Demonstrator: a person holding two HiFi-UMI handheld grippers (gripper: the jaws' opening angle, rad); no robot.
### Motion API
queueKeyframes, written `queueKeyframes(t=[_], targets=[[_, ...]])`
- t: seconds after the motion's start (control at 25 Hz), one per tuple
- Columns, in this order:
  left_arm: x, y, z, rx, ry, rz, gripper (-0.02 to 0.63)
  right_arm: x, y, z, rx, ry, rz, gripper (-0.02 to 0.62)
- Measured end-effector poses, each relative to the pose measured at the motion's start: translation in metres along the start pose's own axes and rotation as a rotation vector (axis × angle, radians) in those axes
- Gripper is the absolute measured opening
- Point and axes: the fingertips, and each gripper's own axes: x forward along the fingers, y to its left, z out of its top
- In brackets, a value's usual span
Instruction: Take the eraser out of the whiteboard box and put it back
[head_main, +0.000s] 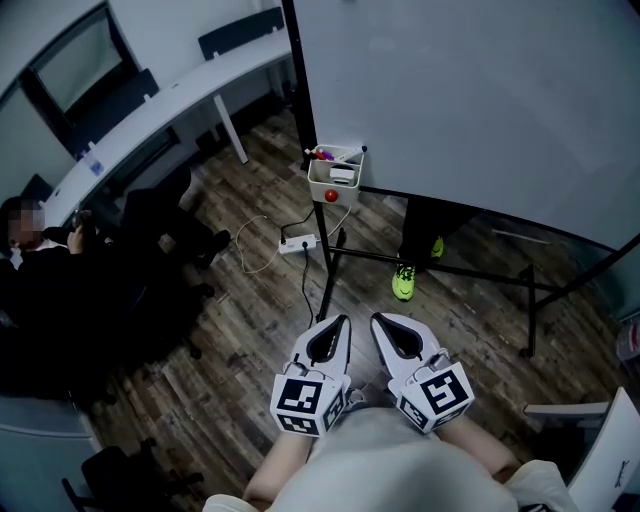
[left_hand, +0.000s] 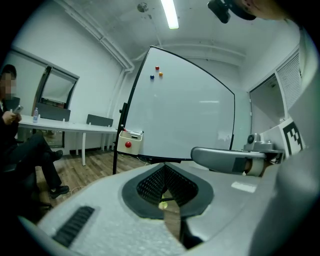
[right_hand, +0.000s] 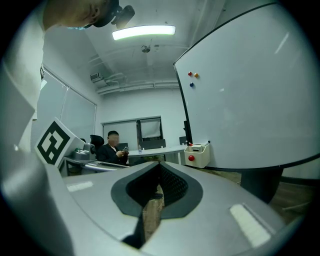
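ahead, cream whiteboard box (head_main: 319, 187) bears red magnet (head_main: 331, 196).

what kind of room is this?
Probably an office or meeting room: a freestanding whiteboard with a small box on its frame, and a long white desk with office chairs.

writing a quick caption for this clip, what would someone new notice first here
The large white whiteboard on a black stand fills the head view's upper right, with a small cream box hung at its lower left corner. At bottom centre the grey left gripper and right gripper sit side by side, both shut and empty, well short of the box.
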Motion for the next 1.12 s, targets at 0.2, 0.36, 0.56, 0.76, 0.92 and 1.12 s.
queueKeyframes(t=[0.2, 0.36, 0.56, 0.76, 0.92, 1.12], targets=[[-0.001, 0.015, 0.001, -0.012, -0.002, -0.009, 0.006, 0.010, 0.001, 0.000, 0.000, -0.004, -0.031, 0.005], [-0.001, 0.024, 0.001, -0.020, 0.003, -0.019, 0.006, 0.014, 0.000, 0.000, 0.004, -0.003, -0.054, 0.005], [0.001, 0.032, 0.004, -0.039, 0.002, -0.028, 0.006, 0.017, -0.002, 0.009, -0.014, -0.002, -0.065, 0.005], [0.008, 0.037, 0.008, -0.046, -0.004, -0.030, 0.006, 0.021, -0.012, 0.018, -0.031, -0.012, -0.080, 0.005], [0.021, 0.046, 0.011, -0.050, -0.007, -0.020, 0.006, 0.032, -0.025, 0.022, -0.037, -0.018, -0.076, 0.005], [0.040, 0.052, 0.017, -0.042, -0.002, -0.009, 0.006, 0.049, -0.045, 0.031, -0.035, -0.039, -0.065, 0.005]])
